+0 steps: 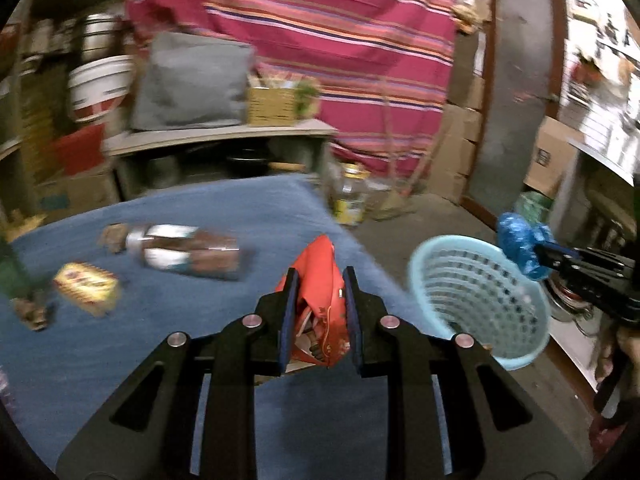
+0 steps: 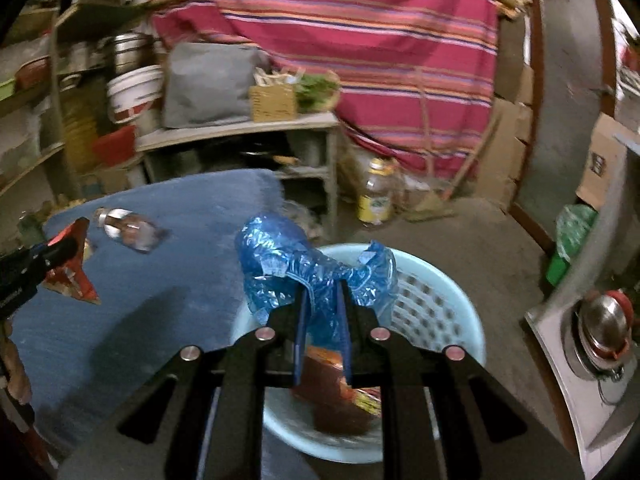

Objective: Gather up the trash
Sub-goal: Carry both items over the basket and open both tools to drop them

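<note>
Behind everything you've got that big pink striped cloth (image 1: 328, 40) hanging over the back of a cluttered storeroom, with a shelf (image 2: 240, 130) of boxes and a white bucket (image 1: 100, 84) under it. Closer in, the blue-covered table (image 1: 120, 360) fills the lower left of both views, and the light blue basket (image 2: 432, 312) sits on the floor right at its edge.

Your right gripper (image 2: 323, 292) is clamped on a crumpled blue plastic bag (image 2: 280, 256), which hangs right over the basket opening. Some reddish wrappers (image 2: 340, 396) are already lying in the bottom of it.

Your left gripper (image 1: 319, 280) is squeezed onto a red snack packet (image 1: 320, 280), pinched between the blue pads, hanging over the table's right edge and just beside the basket, not over it.

Left on the table: a plastic bottle (image 1: 184, 252) lying on its side, a small yellow packet (image 1: 86, 286) nearer the left edge, and a brownish scrap (image 1: 34, 314) beside that, too blurry to name. All three are well apart from both grippers.
</note>
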Available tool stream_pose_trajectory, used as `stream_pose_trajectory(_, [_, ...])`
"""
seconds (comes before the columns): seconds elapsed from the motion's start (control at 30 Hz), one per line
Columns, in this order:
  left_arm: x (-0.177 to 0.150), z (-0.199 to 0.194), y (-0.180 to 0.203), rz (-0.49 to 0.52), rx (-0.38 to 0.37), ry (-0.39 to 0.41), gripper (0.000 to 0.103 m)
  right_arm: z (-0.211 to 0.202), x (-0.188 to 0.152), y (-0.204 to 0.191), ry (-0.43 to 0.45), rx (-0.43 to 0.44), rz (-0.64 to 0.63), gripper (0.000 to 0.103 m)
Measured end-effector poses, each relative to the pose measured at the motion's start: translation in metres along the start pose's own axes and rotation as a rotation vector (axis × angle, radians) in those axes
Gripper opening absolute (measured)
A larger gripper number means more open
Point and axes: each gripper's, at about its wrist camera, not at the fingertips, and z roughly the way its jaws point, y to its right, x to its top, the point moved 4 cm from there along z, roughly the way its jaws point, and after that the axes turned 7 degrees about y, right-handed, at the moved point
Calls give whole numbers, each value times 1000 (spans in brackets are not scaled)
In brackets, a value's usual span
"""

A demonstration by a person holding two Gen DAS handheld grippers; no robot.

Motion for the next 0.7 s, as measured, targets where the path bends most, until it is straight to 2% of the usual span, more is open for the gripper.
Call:
stream_pose_trajectory(0.17, [-2, 36, 66, 61, -67, -20, 21, 10, -11, 36, -32, -32, 26, 15])
stream_pose_trajectory(0.27, [-1, 54, 91, 74, -87, -30, 21, 16, -19, 50, -47, -45, 33, 15])
stream_pose_trajectory(0.6, [-7, 101, 138, 68, -117, -88, 23, 39, -30, 74, -77, -33, 82, 15])
stream_pose_trajectory(0.7, [-8, 108, 148, 69, -140, -104, 34, 41, -32, 79, -83, -30, 92, 15])
